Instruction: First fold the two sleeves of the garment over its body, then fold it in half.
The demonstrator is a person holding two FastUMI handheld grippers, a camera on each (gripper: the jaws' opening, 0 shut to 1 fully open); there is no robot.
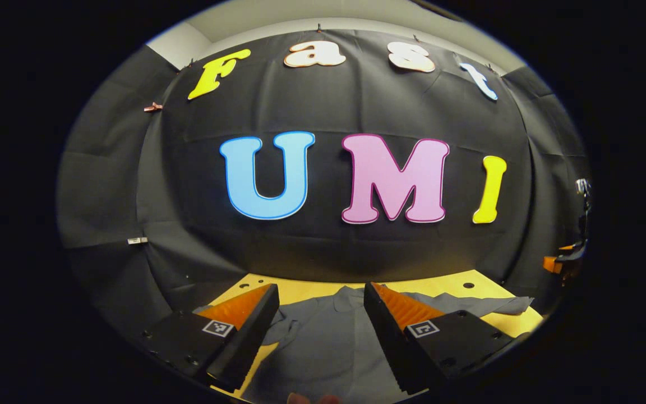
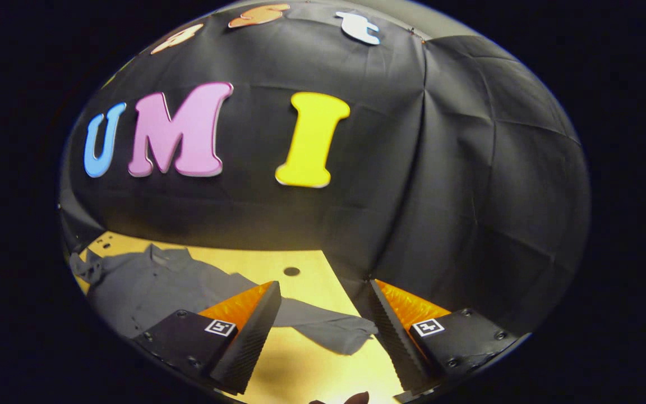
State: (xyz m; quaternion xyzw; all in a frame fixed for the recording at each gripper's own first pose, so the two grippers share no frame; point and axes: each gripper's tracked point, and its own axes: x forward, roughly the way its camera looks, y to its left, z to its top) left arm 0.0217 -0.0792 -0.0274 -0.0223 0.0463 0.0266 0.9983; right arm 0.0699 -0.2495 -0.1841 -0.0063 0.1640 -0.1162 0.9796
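Both grippers, left gripper (image 1: 320,306) and right gripper (image 2: 323,306), held apart above shirt (image 1: 323,342); sleeve (image 2: 323,328) left spread on table (image 2: 300,264), ready for folding.

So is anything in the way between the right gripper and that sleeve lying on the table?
Nothing visible is. In the right gripper view, the open right gripper looks over bare yellow table straight at the spread sleeve of the grey shirt. The sleeve's end lies between the fingers' line of sight, not gripped.
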